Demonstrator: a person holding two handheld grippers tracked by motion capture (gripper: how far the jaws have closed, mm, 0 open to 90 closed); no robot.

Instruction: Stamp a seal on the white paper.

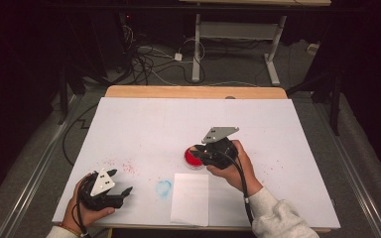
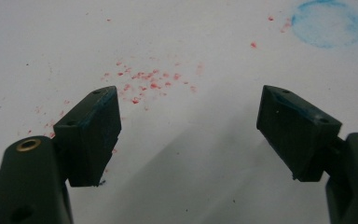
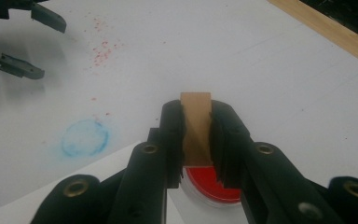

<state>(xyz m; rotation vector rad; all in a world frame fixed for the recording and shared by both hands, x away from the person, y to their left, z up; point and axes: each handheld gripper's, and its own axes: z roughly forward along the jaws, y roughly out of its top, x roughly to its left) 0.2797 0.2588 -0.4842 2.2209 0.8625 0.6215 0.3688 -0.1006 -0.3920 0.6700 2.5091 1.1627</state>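
Right gripper view: right tongs (image 3: 196,140) clamped on a wooden stamp block (image 3: 196,122) over the red ink pad (image 3: 209,185) on the worktop (image 3: 242,56); left tongs (image 2: 191,135) wide, idle; advice: press straight down, lift level.

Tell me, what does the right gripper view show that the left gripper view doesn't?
Right gripper view: the right claw shut on a wooden block above a round red pad, plus the table's wooden edge. Left gripper view: blue smears on the open left claw and its pads. Shared: the blue ring and red speckles on the white sheet.
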